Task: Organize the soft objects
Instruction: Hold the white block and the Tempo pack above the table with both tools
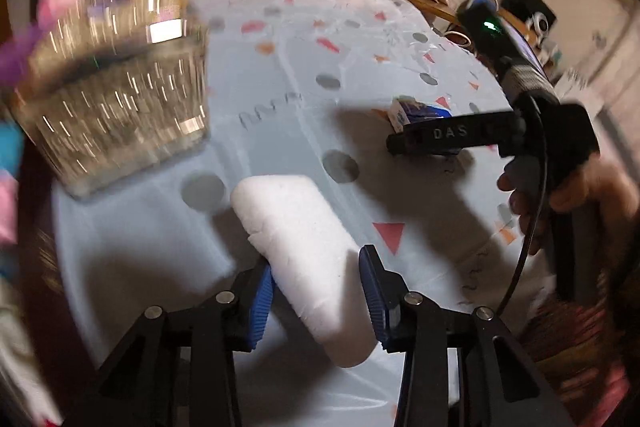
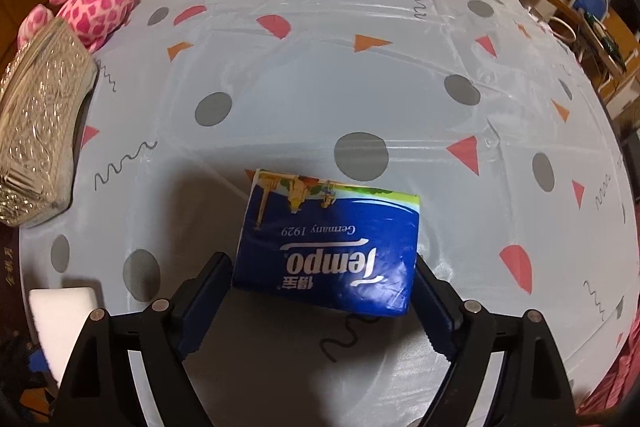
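While the left tool (image 1: 316, 293) pinches a white sponge block (image 1: 298, 247), the right tool (image 2: 324, 291) straddles a glossy tissue pack (image 2: 328, 247), spread.

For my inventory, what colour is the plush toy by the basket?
Pink with white patches; the right wrist view shows it best.

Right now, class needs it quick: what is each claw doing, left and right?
Left claw: jaws around the white sponge block; a firm grip cannot be told.
Right claw: open, straddling the blue tissue pack, not clamped.
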Demonstrator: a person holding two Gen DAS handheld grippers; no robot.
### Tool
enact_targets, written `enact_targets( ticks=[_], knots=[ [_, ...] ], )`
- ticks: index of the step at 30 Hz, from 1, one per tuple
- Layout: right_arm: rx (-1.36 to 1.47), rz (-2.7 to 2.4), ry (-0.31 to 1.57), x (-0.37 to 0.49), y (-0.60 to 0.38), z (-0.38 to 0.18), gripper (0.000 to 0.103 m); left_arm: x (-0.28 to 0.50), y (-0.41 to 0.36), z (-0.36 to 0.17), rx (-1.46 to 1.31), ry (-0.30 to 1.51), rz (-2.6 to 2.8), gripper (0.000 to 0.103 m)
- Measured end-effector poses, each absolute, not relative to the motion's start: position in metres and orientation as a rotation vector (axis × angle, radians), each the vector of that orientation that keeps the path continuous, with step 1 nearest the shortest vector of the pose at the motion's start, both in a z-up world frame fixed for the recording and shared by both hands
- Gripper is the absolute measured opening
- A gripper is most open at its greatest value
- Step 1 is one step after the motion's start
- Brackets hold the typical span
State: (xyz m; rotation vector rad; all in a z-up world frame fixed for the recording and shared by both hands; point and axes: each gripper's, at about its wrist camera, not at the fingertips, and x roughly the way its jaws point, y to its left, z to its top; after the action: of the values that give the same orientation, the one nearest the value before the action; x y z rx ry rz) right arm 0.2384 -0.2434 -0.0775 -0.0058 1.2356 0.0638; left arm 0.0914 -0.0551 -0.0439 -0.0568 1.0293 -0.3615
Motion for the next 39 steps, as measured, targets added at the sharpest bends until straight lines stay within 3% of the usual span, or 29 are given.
enact_targets(
  ticks=[3, 6, 8, 14, 39],
  knots=[
    [-0.005, 0.062, 1.226, 0.237, -0.245, -0.077, 0.088, 0.077, -0.06, -0.033, 0.055, 0.931, -0.32, 0.036],
    [0.004, 0.04, 1.218, 0.237, -0.25, -0.073, 0.076, 0.07, -0.057, -0.028, 0.088, 0.902, -0.301, 0.034],
    [-0.007, 0.036, 1.218, 0.229, -0.247, -0.074, 0.076, 0.068, -0.054, -0.026, 0.091, 0.897, -0.283, 0.029],
    [-0.056, 0.04, 1.201, 0.226, -0.24, -0.075, 0.077, 0.06, -0.04, -0.01, 0.07, 0.846, -0.274, 0.026],
    [-0.181, 0.033, 1.151, 0.208, -0.215, -0.074, 0.076, 0.03, 0.006, 0.047, -0.037, 0.725, -0.263, 0.026]
  ],
)
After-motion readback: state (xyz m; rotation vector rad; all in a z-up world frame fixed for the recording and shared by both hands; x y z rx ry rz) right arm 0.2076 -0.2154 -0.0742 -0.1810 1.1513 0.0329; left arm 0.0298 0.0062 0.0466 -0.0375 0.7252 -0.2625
